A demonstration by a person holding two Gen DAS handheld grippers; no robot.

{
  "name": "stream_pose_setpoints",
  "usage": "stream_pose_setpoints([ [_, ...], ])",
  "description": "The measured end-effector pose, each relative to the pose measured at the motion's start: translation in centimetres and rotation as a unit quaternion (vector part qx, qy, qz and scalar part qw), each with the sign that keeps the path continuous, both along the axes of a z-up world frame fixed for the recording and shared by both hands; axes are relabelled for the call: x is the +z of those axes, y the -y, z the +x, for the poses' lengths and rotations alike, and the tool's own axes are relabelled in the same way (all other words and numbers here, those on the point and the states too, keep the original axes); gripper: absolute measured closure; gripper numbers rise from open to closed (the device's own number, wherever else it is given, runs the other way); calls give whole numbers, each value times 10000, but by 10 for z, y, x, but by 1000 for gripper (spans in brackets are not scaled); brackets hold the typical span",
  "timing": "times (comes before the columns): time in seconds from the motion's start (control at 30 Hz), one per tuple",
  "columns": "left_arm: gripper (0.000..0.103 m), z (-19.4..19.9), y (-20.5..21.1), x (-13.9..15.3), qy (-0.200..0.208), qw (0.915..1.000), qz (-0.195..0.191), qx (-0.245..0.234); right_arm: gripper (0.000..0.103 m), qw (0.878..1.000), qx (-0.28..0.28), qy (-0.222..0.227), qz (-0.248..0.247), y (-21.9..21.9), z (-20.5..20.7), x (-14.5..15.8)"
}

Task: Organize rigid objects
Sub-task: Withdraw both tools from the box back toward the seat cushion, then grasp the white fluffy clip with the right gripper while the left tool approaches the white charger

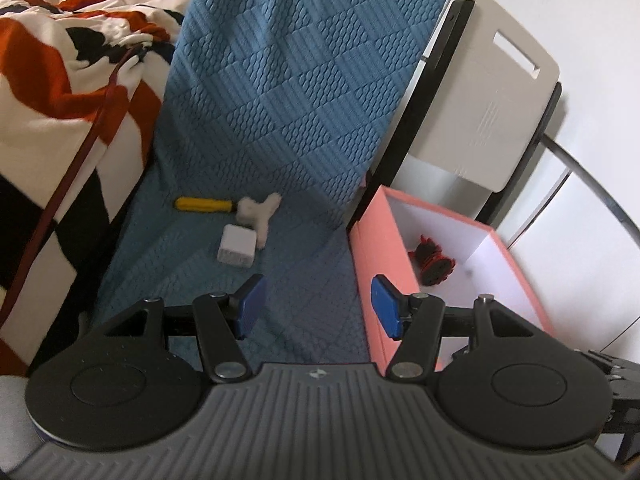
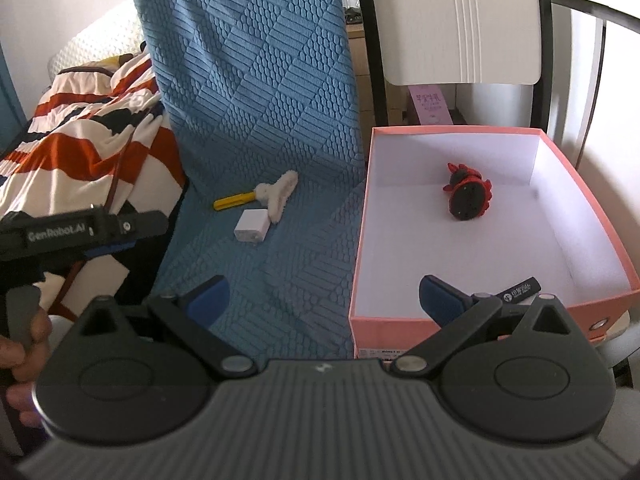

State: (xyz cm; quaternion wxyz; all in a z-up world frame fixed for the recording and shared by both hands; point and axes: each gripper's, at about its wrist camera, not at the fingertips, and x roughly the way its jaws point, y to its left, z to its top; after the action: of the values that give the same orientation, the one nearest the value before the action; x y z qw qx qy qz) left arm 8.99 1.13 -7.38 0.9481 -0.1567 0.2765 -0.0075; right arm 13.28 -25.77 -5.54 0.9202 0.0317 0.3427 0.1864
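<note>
A white charger cube (image 1: 237, 251) (image 2: 251, 231), a yellow-handled tool (image 1: 204, 204) (image 2: 234, 201) and a white fluffy clip (image 1: 258, 213) (image 2: 278, 195) lie together on the blue quilted cover (image 1: 280, 120) (image 2: 256, 92). A pink box (image 1: 374, 264) (image 2: 362, 208) to the right holds a red-and-black object (image 1: 434, 260) (image 2: 468, 196) and a black stick (image 2: 518, 289). My left gripper (image 1: 318, 306) is open and empty, short of the charger. My right gripper (image 2: 326, 298) is open and empty over the box's near left corner.
A striped red, black and white blanket (image 1: 60, 92) (image 2: 80, 152) lies on the left. A white chair back (image 1: 484, 92) (image 2: 456, 20) with black frame stands behind the box. The left gripper's body (image 2: 80, 232) shows at the left of the right wrist view.
</note>
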Motion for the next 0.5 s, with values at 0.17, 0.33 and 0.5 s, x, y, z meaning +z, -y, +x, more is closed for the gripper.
stream_pose_setpoints([
  [0.17, 39, 2, 2, -8, -69, 10000, -25, 23, 0, 10000, 1, 64, -53, -3, -1, -7],
  [0.33, 35, 8, 9, -10, -92, 9999, 46, 11, 0, 9998, 1, 181, 8, -3, -2, -8],
  [0.5, 31, 11, 8, -14, -127, 9993, 353, 31, 0, 9997, 3, 229, 79, -6, 1, -16],
])
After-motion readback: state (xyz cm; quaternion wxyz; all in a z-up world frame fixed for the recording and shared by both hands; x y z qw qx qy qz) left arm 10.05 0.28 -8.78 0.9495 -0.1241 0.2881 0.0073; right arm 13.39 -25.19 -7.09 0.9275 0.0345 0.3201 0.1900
